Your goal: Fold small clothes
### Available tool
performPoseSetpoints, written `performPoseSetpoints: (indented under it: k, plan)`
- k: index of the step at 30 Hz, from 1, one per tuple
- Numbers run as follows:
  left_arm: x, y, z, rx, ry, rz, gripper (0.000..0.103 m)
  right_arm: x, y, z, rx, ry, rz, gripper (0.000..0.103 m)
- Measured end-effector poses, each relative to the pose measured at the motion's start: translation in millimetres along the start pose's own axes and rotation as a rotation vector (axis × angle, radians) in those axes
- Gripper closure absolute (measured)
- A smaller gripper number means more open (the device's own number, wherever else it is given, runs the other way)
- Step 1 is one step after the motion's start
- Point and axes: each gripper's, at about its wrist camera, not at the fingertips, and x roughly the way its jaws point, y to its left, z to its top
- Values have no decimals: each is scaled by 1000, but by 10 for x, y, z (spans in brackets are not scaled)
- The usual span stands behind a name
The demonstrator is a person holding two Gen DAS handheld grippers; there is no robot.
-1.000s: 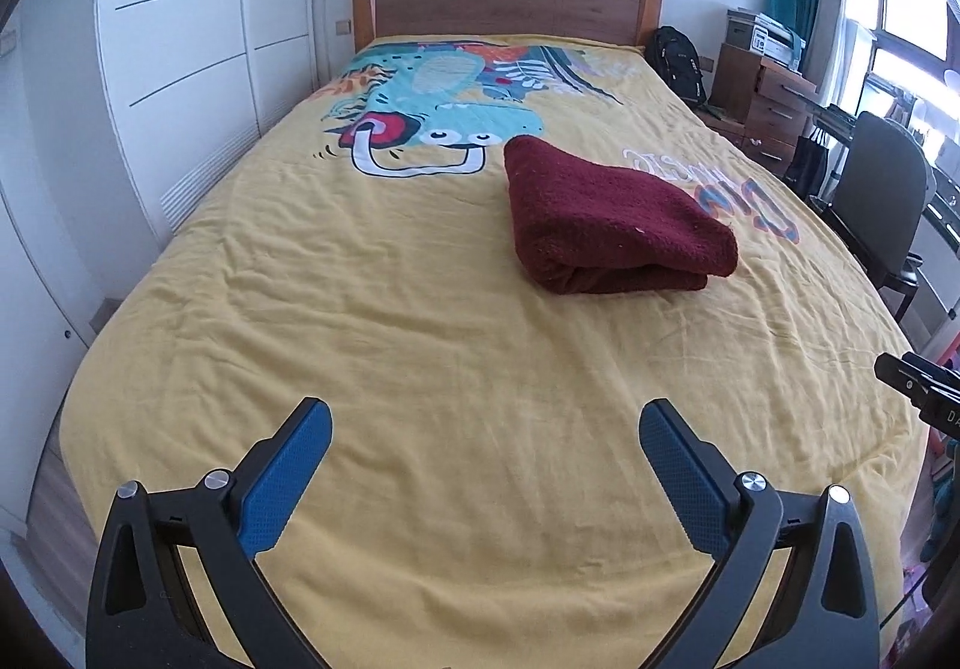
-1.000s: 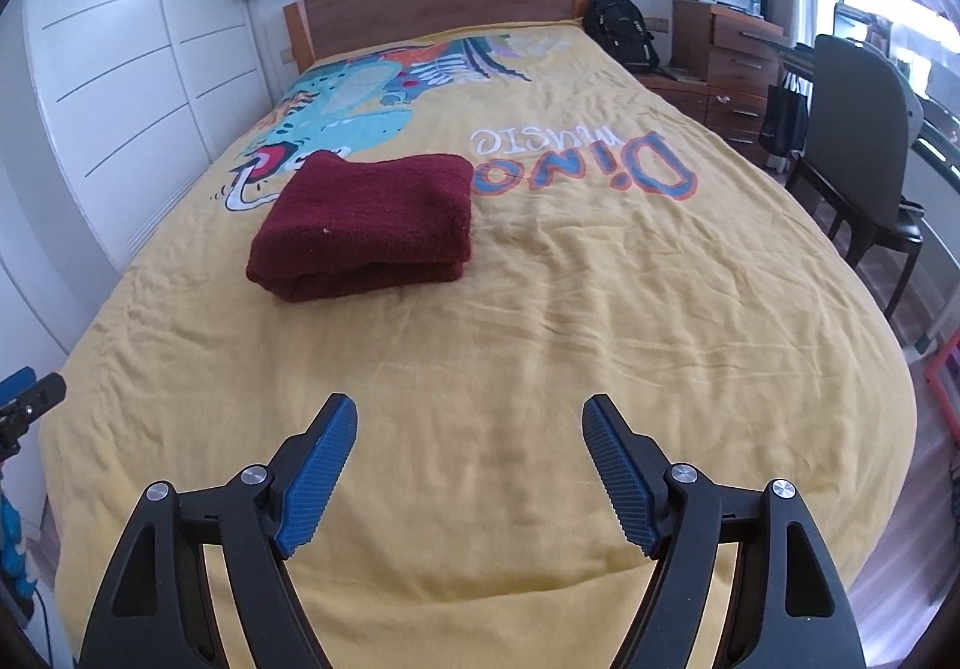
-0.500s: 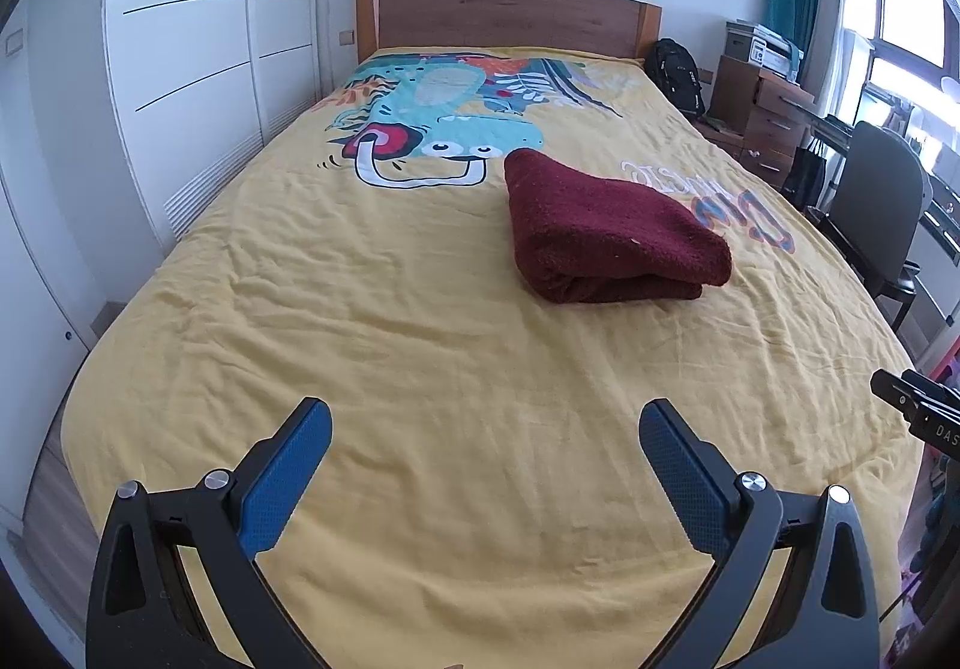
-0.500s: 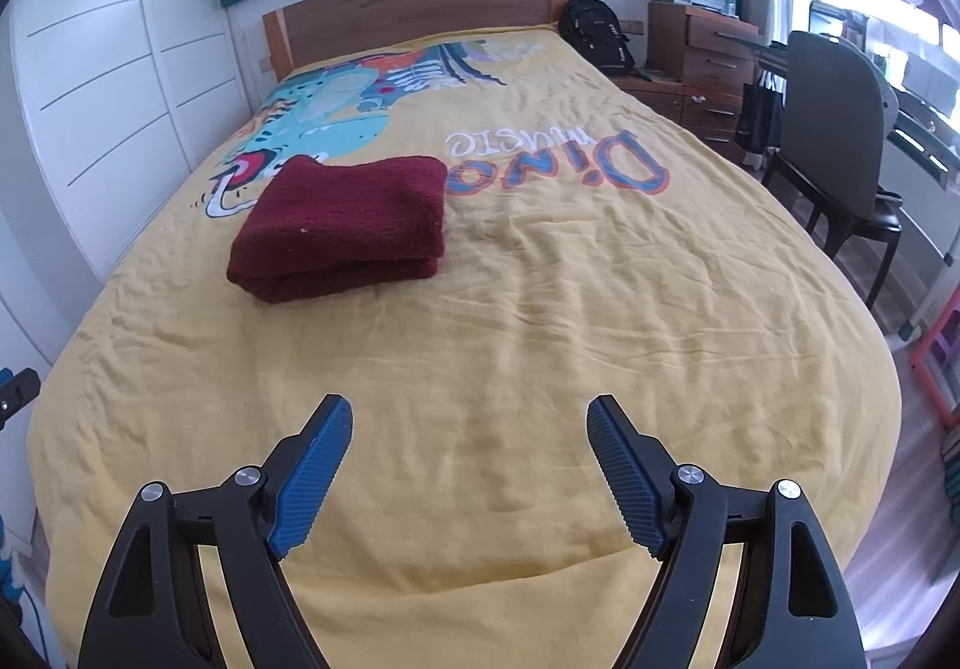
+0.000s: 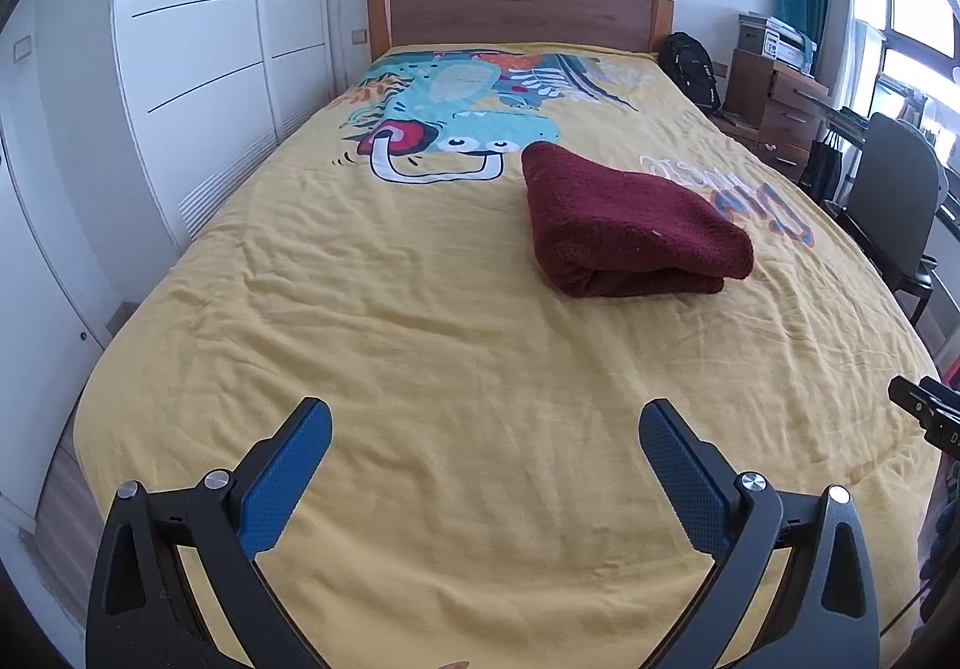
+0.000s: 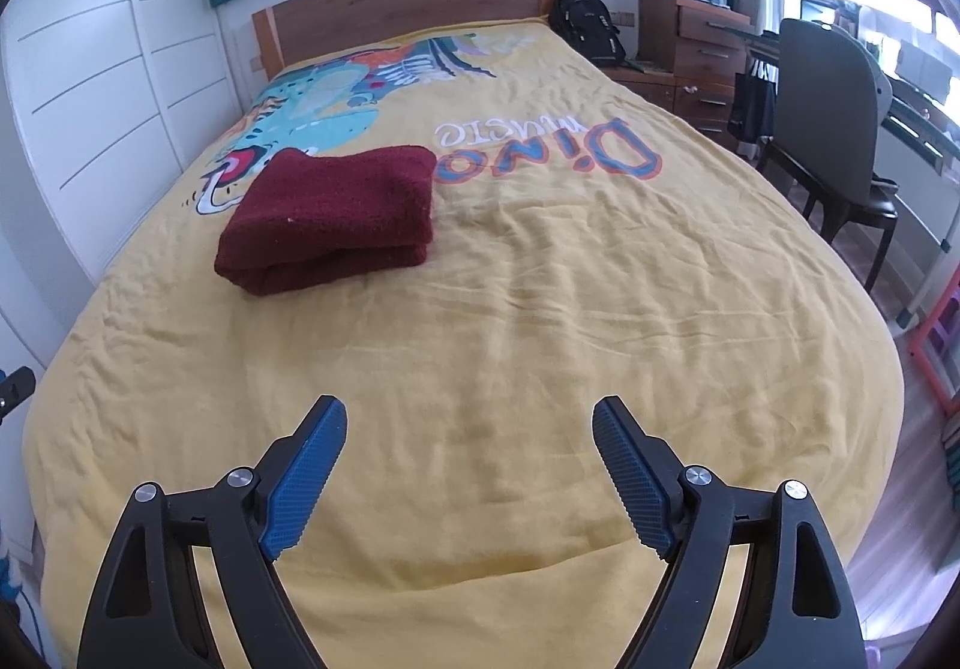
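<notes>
A dark red cloth [image 5: 624, 225] lies folded into a thick rectangle on the yellow bedspread [image 5: 420, 345], right of centre in the left wrist view. In the right wrist view the folded cloth [image 6: 336, 216] lies to the left on the bedspread [image 6: 540, 321]. My left gripper [image 5: 485, 420] is open and empty, above the foot of the bed, well short of the cloth. My right gripper [image 6: 469, 417] is open and empty, also near the foot end. The tip of the right gripper shows at the right edge of the left wrist view [image 5: 924, 411].
White wardrobe doors [image 5: 198, 69] run along the bed's left side. A wooden headboard [image 5: 516, 12] stands at the far end. A black backpack [image 6: 585, 27], wooden drawers [image 6: 690, 51] and a dark chair [image 6: 834, 111] stand on the right.
Both grippers have drawn back and risen a little from the bed, so the folded cloth looks farther away. Both stay open and the cloth has not moved.
</notes>
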Motion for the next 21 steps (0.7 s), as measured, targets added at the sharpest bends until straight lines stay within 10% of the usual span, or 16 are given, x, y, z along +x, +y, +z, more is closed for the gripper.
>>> performPoseSetpoints:
  k: [21]
  plan:
    - [144,-191,-83,43,35,32,2,174,-189,-98,34,18,-16,17]
